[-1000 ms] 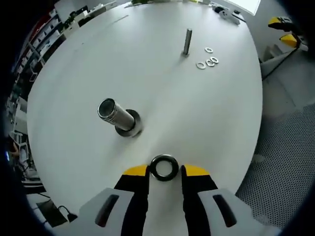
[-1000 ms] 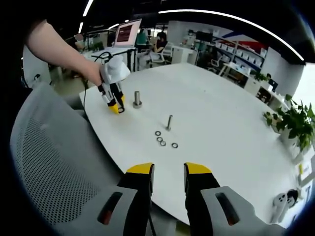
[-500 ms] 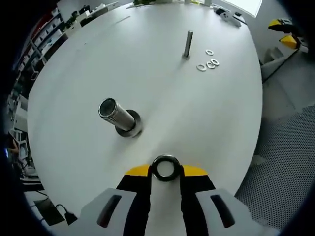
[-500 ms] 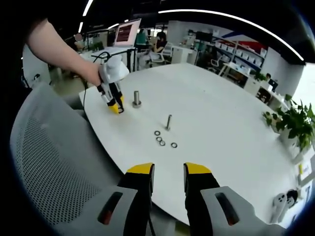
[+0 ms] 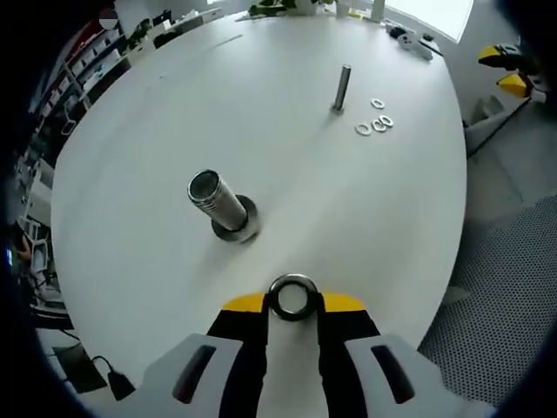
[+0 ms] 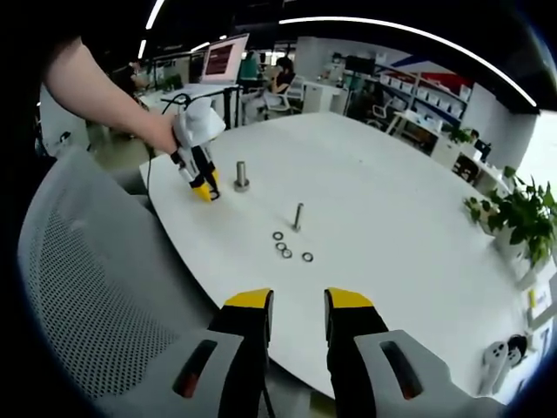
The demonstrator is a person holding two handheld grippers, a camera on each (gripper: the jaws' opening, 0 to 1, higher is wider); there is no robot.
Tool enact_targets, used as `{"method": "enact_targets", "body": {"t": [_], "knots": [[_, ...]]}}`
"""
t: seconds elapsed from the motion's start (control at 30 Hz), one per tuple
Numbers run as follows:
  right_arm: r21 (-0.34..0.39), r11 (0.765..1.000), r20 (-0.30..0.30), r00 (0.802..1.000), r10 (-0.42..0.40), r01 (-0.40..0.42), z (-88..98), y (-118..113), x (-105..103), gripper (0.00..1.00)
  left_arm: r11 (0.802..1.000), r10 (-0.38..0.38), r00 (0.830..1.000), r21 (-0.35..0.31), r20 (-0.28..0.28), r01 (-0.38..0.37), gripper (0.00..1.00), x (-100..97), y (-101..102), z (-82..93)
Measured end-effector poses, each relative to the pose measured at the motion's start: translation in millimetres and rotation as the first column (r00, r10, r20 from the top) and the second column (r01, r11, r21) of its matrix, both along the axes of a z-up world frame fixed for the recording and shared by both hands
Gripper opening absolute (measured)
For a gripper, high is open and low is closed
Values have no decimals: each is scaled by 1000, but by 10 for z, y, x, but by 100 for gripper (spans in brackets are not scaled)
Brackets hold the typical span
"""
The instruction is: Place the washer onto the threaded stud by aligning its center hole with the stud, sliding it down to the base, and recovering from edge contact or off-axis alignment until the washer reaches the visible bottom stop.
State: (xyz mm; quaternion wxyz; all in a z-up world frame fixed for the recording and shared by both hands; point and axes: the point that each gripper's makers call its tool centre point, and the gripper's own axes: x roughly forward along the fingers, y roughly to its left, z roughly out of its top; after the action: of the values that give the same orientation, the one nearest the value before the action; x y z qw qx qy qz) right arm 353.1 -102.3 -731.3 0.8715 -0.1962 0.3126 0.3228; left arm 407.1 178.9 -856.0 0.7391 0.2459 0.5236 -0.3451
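Observation:
A dark metal washer (image 5: 291, 280) sits pinched between the yellow tips of my left gripper (image 5: 291, 302), which is shut on it, low over the white table (image 5: 348, 209). The thick threaded stud (image 5: 216, 199) stands on its round base ahead and to the left, apart from the washer. In the right gripper view, a hand holds the left gripper (image 6: 205, 185) just left of that stud (image 6: 241, 175). My right gripper (image 6: 296, 315) is open and holds nothing, hovering off the table's near edge.
A thin stud (image 5: 341, 87) stands farther back with three small washers (image 5: 375, 124) beside it; both are also in the right gripper view, the thin stud (image 6: 298, 216) and the washers (image 6: 286, 248). A grey mesh chair (image 6: 87, 287) is at the left. Plants (image 6: 513, 218) stand at the table's right.
The left jaws have shut onto the washer, which lay loose between them one second ago. The left view has shifted slightly. The right gripper has not moved.

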Motion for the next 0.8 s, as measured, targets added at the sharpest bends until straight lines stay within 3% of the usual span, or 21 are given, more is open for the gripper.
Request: {"method": "enact_targets", "body": {"t": [0.3, 0.8], "knots": [[8, 1000, 8, 1000, 5, -5, 23, 13, 13, 26, 999, 29, 999, -20, 19, -28, 19, 55, 26, 113], [6, 1000, 5, 1000, 9, -9, 18, 20, 7, 26, 997, 34, 993, -68, 110, -27, 19, 272, 37, 475]]}}
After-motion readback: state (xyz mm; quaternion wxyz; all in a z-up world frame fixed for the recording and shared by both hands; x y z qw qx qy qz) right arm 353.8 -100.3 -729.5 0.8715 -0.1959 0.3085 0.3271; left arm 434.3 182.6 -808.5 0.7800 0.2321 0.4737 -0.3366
